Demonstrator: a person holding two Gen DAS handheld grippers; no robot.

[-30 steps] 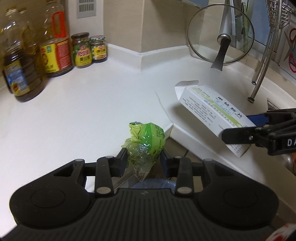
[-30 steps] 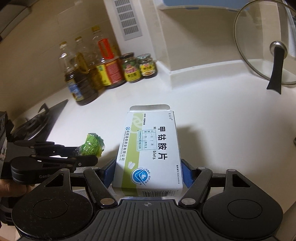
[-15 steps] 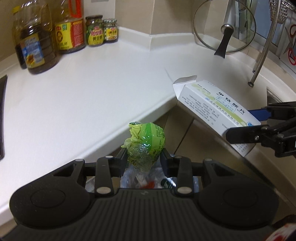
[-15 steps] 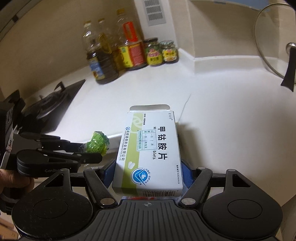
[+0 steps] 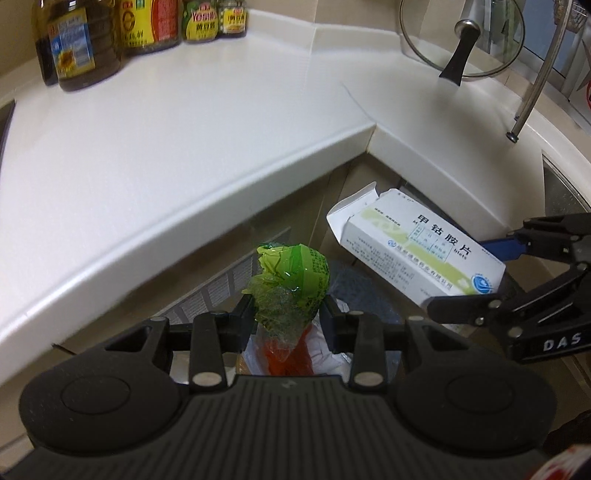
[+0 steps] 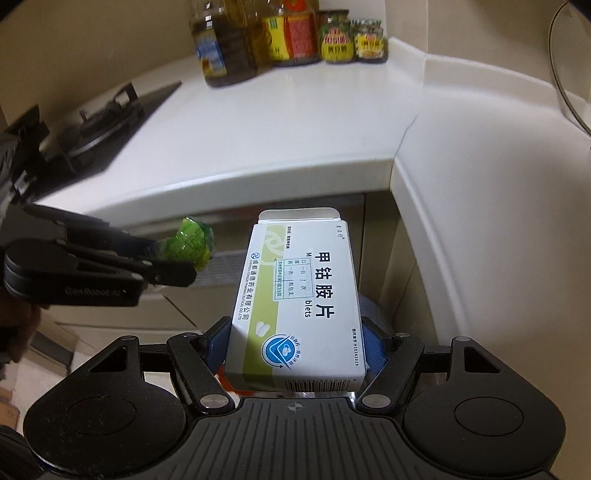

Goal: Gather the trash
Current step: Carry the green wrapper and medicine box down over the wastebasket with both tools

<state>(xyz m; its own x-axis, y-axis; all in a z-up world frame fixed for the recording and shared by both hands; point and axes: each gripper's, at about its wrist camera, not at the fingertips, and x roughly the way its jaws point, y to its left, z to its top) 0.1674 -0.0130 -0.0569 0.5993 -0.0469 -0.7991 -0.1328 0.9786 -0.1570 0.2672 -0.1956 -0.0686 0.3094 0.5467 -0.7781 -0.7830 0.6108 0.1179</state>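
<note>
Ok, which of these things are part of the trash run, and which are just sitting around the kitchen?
Part of the job:
- green wrapper, held in the left tool
- medicine box, held in the right tool
- bin below, with trash already inside

Just sitting around:
- oil bottles
- jars
- glass lid
- stove

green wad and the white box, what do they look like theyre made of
Green wad: thin glossy plastic film, probably a wrapper; it shows crinkles, glare and clear see-through edges. White box: printed paperboard, slightly satin; it has flat folded panels and an open tuck flap.
</note>
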